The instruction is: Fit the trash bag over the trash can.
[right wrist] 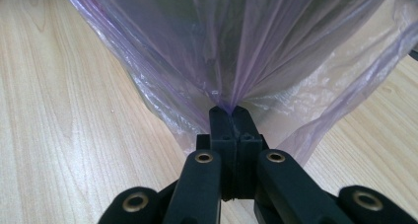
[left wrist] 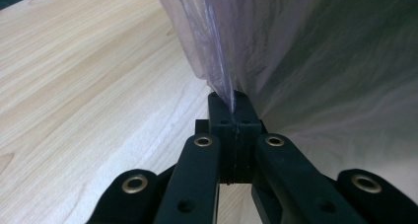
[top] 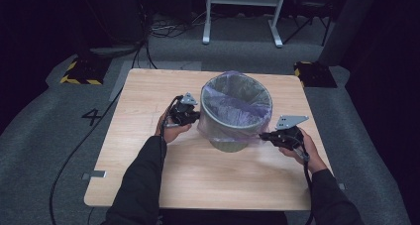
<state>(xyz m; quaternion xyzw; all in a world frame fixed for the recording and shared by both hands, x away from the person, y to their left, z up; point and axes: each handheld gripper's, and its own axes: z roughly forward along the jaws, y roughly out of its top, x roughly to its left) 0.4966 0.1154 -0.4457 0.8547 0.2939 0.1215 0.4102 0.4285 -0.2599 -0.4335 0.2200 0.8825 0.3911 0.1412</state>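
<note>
Pale wood table (top: 148, 185), both grippers pinching the purple bag that lines a round bin at its middle.
Nearest, the right gripper (right wrist: 230, 110) and left gripper (left wrist: 232, 96) each have jaws fully closed on a gathered fold of thin, crinkly, see-through bag (top: 218, 131); this looks like the pulling step, and next calls for an even tug without tearing. Beyond stands the grey bin (top: 236, 108), then carpet.
</note>
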